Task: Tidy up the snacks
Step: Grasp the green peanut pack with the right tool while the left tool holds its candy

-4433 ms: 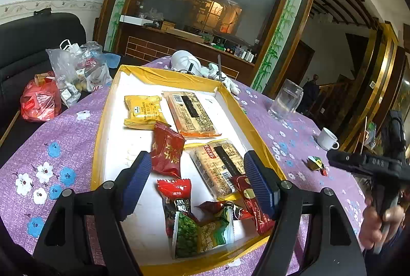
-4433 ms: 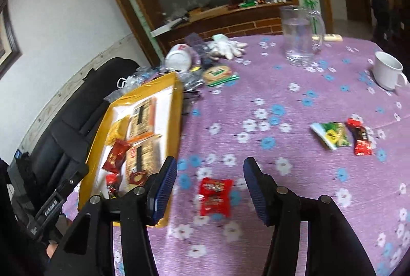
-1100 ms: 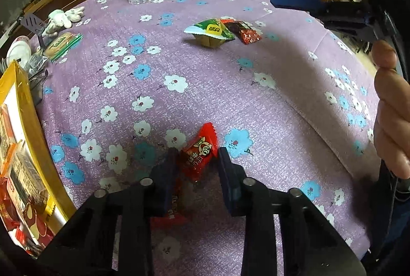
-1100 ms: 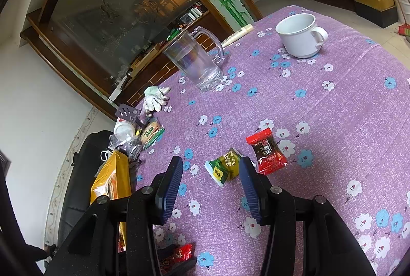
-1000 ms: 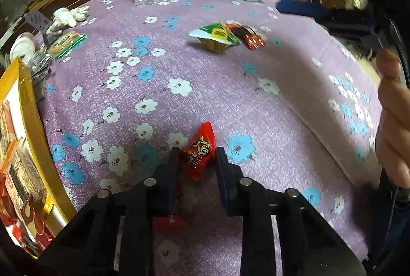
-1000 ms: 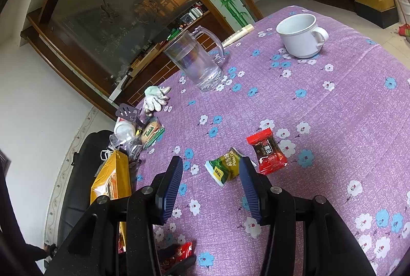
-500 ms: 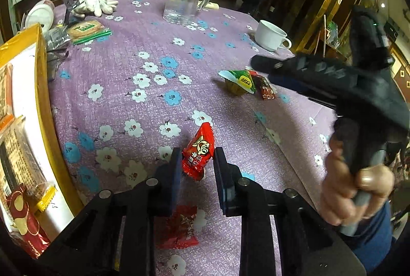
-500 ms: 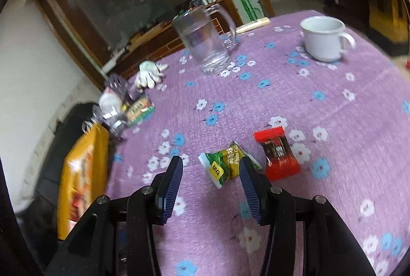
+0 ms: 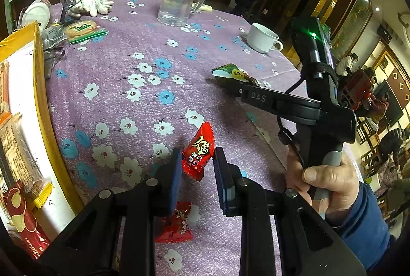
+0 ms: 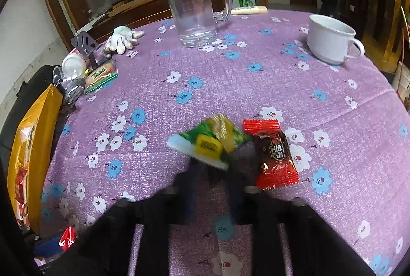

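purple cloth with blue and white flowers covers the round table (image 10: 256, 76), and a wood and glass wall stands behind it

the left tool (image 9: 196, 168) is almost pressed together and pinches a red snack packet (image 9: 199, 151) between its blue pads. the packet stands up off the table. another red packet (image 9: 175, 224) lies flat on the cloth under this tool. the yellow box (image 9: 38, 86) with more snacks sits at the left edge

the right tool (image 10: 210, 173) is blurry in its own view. its jaws have just been closing, and now they are pressed tight on the white edge of the green snack packet (image 10: 212, 140). the packet tilts up at that edge. in the left view a hand (image 9: 325, 181) in a blue sleeve grips this tool's handle, and the tool's tip meets the green packet there too. a dark red snack packet (image 10: 274, 153) lies just beside the green one, to the right

a glass mug (image 10: 194, 7) and a white cup (image 10: 330, 38) stand at the far side, with a white glove (image 10: 120, 39) to the left

a moment ago the right tool was spread around the green packet, which lay flat. it has come lower and closer since. the left tool pinched the same red packet then too
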Demonstrator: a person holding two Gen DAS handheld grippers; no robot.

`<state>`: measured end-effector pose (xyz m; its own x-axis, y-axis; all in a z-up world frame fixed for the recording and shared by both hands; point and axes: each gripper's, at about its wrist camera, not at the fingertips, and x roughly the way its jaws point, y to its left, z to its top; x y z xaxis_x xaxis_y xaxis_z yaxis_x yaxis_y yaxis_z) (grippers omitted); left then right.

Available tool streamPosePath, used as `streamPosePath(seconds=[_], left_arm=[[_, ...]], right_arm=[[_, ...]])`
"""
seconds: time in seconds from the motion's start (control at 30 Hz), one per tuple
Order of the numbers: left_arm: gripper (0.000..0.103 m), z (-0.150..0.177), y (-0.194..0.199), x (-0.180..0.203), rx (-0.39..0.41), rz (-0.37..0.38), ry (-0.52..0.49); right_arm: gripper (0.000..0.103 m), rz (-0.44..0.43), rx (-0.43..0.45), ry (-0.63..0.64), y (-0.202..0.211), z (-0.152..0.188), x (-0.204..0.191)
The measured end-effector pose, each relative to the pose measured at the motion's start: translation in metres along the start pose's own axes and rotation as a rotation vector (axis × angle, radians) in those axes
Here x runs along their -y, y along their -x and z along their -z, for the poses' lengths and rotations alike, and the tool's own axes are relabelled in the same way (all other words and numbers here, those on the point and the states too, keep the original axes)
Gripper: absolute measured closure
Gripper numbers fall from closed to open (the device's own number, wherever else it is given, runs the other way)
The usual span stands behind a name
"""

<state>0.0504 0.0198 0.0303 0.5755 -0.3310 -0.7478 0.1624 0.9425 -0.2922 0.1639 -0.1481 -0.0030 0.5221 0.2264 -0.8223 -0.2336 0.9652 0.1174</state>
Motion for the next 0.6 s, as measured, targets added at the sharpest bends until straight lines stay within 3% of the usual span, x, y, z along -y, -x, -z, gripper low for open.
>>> streamPosePath(seconds=[0.17,0.33,0.43,0.47,0.5,0.6], left_arm=[[0.082,0.000,0.000,-0.003,0.005,-0.007,0.010],[0.082,-0.001,-0.002,-0.007,0.001,-0.011,0.020],[0.082,-0.002,-0.001,-0.007,0.003,-0.010,0.016],[0.082,-0.002,-0.001,-0.007,0.004,-0.008,0.014],[0.082,-0.002,-0.001,-0.007,0.003,-0.007,0.015],[0.082,-0.002,-0.003,-0.009,-0.006,-0.001,0.019]], right_arm=[[0.094,-0.008,0.040,0.026,0.015,0.001,-0.007],[0.094,-0.123,0.028,0.050,0.032,0.004,-0.015],[0.070,-0.116,0.080,0.039,0.046,0.000,-0.013],[0.049,-0.117,0.094,0.022,0.049,-0.001,-0.010],[0.039,-0.111,0.128,-0.009,0.054,-0.003,-0.004],[0.039,-0.091,0.119,-0.032,0.054,-0.014,-0.001]])
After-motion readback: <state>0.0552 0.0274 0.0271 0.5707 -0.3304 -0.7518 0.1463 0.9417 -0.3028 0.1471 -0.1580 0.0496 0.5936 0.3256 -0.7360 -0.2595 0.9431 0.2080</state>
